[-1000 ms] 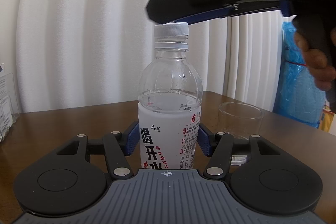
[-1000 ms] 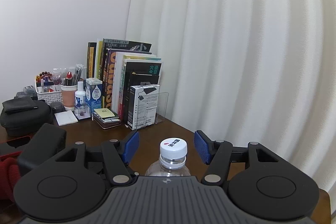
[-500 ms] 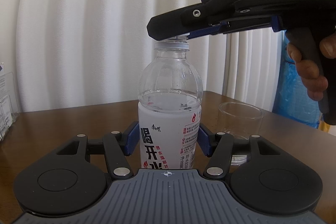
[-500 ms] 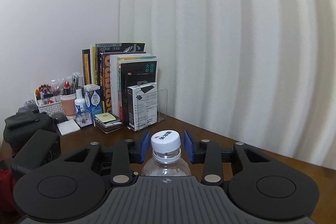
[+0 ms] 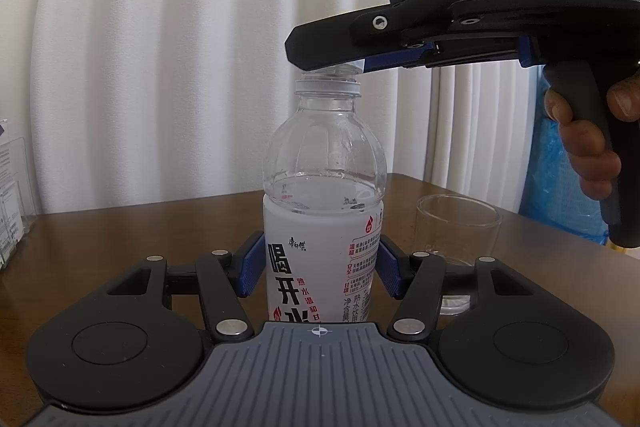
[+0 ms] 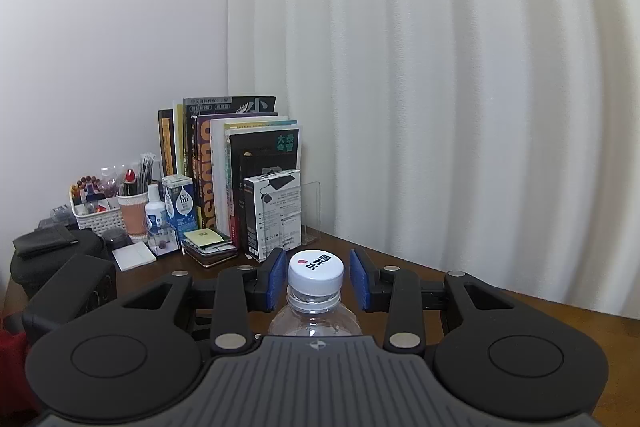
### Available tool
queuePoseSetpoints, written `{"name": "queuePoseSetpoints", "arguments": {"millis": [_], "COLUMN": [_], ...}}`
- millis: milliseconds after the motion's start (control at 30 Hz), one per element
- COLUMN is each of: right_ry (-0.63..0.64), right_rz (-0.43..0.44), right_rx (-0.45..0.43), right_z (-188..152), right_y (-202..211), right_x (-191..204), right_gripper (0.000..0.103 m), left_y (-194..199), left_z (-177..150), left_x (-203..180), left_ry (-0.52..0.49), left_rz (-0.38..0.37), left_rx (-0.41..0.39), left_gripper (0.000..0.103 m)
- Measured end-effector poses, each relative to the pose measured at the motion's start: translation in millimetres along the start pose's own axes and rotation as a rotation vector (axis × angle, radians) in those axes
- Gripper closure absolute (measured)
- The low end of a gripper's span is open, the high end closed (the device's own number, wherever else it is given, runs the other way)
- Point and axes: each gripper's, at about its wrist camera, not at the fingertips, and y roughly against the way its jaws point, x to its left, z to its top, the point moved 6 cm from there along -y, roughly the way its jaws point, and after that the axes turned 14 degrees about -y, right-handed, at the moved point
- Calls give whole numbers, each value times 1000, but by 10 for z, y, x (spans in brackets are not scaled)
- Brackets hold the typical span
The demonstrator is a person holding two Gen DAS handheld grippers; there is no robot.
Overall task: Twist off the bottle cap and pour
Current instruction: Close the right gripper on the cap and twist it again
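A clear water bottle (image 5: 324,219) with a white label stands upright on the brown table (image 5: 120,227). My left gripper (image 5: 320,269) is shut on its labelled body, blue pads pressed on both sides. Its white cap (image 6: 316,269) sits between the blue pads of my right gripper (image 6: 317,277), with small gaps on each side; the jaws stand narrowly open around it. In the left wrist view the right gripper (image 5: 340,61) comes in from the right at cap height and hides most of the cap. An empty clear glass (image 5: 458,239) stands right of the bottle.
White curtains hang behind the table. A row of books (image 6: 236,167), a white box (image 6: 274,215), small bottles and a pen basket (image 6: 96,211) stand at the far left. A black pouch (image 6: 48,255) lies at the left edge. A blue bag (image 5: 560,187) is at the right.
My right gripper has come down over the bottle top and its jaws have narrowed around the cap. The left gripper and bottle have stayed still.
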Motion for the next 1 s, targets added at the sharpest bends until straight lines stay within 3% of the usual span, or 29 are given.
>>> {"name": "queuePoseSetpoints", "arguments": {"millis": [300,333,367,1000], "right_ry": [-3,-6,-7,26], "right_rz": [-13,-13,-16,-154], "right_rx": [-8,-7,-6,-81], "right_z": [-8,-10,-13,-118], "right_y": [-35,-38,-43,-90], "right_x": [29,31,34,194], "right_gripper": [65,71,71,71], "left_y": [5,7,9,-17], "left_z": [2,0,-2,14], "left_x": [-12,-11,-9,-58], "left_ry": [0,0,0,-26], "left_rz": [2,2,2,26], "left_rx": [0,1,1,12], "left_gripper": [45,45,45,45]}}
